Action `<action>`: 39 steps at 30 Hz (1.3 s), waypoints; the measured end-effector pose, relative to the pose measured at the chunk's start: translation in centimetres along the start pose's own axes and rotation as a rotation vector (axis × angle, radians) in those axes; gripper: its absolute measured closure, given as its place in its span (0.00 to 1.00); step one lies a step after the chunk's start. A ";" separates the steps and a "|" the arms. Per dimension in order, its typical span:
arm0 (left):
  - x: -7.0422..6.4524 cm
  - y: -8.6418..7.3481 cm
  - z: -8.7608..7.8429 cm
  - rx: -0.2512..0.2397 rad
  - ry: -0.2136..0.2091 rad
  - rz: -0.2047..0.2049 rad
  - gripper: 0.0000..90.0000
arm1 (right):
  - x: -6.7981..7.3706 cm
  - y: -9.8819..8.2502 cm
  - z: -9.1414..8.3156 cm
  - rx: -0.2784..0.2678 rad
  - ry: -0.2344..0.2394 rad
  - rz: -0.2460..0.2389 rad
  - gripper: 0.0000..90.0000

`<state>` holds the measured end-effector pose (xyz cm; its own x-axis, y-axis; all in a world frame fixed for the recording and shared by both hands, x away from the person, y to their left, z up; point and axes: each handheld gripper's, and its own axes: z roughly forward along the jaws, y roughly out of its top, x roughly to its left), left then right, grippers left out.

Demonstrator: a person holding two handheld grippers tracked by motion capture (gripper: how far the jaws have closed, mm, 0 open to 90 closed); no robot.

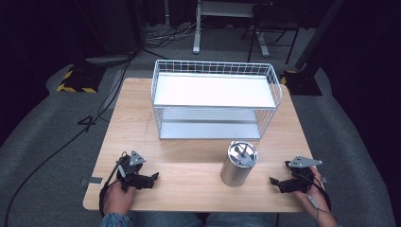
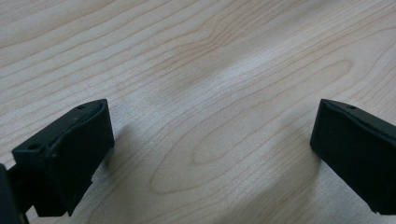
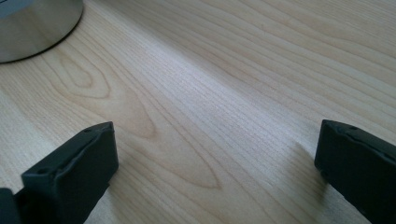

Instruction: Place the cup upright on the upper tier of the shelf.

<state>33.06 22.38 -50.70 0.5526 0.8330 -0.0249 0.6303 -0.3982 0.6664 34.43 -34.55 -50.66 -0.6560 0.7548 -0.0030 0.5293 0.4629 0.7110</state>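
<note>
A steel canister (image 1: 239,164) with a lid and a small handle stands upright on the wooden table (image 1: 189,142), near the front and right of centre. My left gripper (image 1: 150,178) lies low at the front left, jaws wide apart over bare wood (image 2: 212,158). At the front right my right gripper (image 1: 276,182) points toward the canister and is also open, with nothing between its jaws (image 3: 215,168). In the right gripper view the canister's base (image 3: 32,23) sits at the top left corner, well apart from the jaws.
A white wire rack (image 1: 215,101) with two shelves stands at the back middle of the table. Cables (image 1: 56,151) trail over the grey floor at the left. A desk frame (image 1: 227,19) and black stands are beyond the table.
</note>
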 end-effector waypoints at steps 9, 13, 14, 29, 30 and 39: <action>0.1 0.0 0.0 0.003 -0.002 -0.001 0.00 | 0.1 0.0 0.0 0.000 -0.005 0.004 0.00; 0.1 0.1 0.0 0.003 -0.002 -0.001 0.00 | 0.1 0.0 0.0 0.001 -0.007 0.005 0.00; 0.1 0.1 0.0 0.003 -0.002 0.000 0.00 | 0.1 0.0 0.0 0.001 -0.007 0.005 0.00; 0.1 0.1 0.0 0.003 -0.002 -0.001 0.00 | 0.1 0.3 -0.2 0.037 -0.003 0.019 0.00; 0.1 0.1 0.0 0.003 -0.002 -0.001 0.00 | 0.1 0.5 -0.2 0.045 0.011 0.035 0.00; 0.1 0.1 0.0 0.003 -0.003 -0.001 0.00 | 1.4 2.3 -1.6 0.045 0.033 0.012 0.00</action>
<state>33.13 22.40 -50.67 0.5538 0.8322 -0.0275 0.6325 -0.3989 0.6639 33.86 -33.13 -47.89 -0.6662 0.7452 0.0293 0.5609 0.4748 0.6782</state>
